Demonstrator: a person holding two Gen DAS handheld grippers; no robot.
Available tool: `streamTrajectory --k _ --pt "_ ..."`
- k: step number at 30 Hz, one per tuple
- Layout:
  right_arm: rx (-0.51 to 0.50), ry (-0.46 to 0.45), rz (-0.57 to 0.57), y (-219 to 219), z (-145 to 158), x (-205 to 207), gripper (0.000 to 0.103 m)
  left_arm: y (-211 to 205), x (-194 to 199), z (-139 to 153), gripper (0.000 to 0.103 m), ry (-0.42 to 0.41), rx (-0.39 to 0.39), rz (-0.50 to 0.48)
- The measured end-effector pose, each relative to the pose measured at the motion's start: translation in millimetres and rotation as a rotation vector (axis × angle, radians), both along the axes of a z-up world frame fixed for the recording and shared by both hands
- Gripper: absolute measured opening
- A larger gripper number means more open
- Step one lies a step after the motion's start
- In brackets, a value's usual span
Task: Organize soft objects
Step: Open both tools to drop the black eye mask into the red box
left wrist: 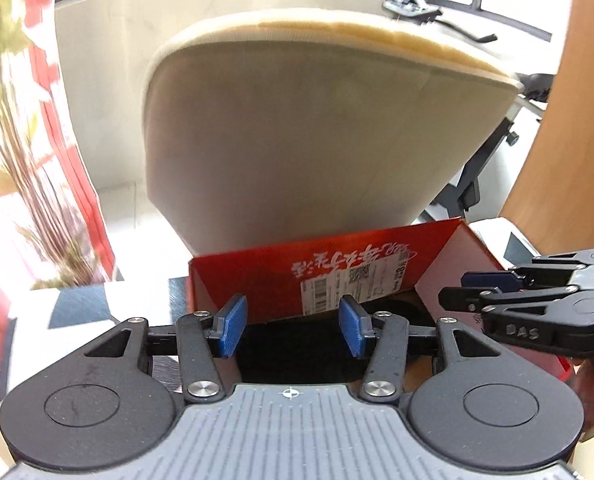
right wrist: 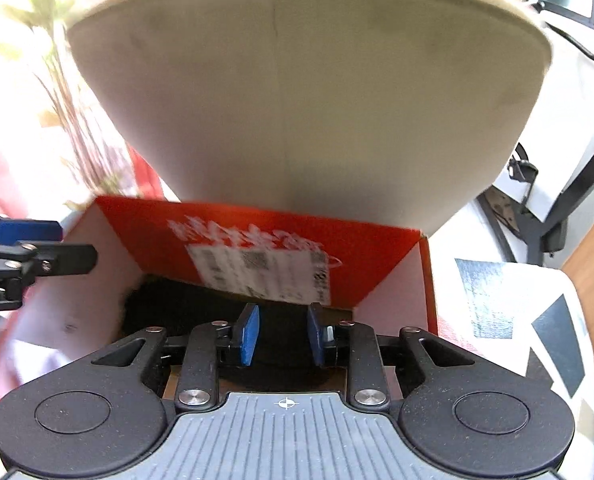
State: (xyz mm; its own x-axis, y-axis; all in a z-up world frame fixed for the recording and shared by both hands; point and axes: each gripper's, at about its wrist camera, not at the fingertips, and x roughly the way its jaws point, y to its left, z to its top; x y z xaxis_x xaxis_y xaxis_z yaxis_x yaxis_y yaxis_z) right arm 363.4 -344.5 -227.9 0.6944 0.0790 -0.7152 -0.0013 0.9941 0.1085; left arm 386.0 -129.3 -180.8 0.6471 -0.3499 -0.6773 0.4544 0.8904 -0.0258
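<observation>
An open red cardboard box [left wrist: 257, 280] with a white label stands on the patterned table; it also shows in the right wrist view [right wrist: 385, 256]. A dark soft object [left wrist: 297, 348] lies inside it, also seen in the right wrist view [right wrist: 177, 304]. My left gripper [left wrist: 293, 326] is open and empty above the box's near edge. My right gripper [right wrist: 282, 334] is open and empty over the dark object; it also shows in the left wrist view [left wrist: 497, 292] at the box's right side. The left gripper [right wrist: 57, 248] shows at the left of the right wrist view.
A beige upholstered chair back [left wrist: 297, 128] stands right behind the box, also in the right wrist view [right wrist: 297, 100]. The table cover [right wrist: 537, 320] is white with dark geometric patches. A plant with red paper [left wrist: 37, 160] stands at left. A wooden panel [left wrist: 577, 120] is at right.
</observation>
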Motion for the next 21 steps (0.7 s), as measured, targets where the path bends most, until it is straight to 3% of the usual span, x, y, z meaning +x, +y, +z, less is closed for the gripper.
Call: streamTrajectory --k 7,21 --pt "0.033 -0.123 0.013 9 30 -74 0.025 32 -67 28 0.053 -0.061 -0.041 0.011" --pt "0.066 -0.213 0.008 36 19 -193 0.025 87 -162 5 0.053 0.005 -0.14 0.118"
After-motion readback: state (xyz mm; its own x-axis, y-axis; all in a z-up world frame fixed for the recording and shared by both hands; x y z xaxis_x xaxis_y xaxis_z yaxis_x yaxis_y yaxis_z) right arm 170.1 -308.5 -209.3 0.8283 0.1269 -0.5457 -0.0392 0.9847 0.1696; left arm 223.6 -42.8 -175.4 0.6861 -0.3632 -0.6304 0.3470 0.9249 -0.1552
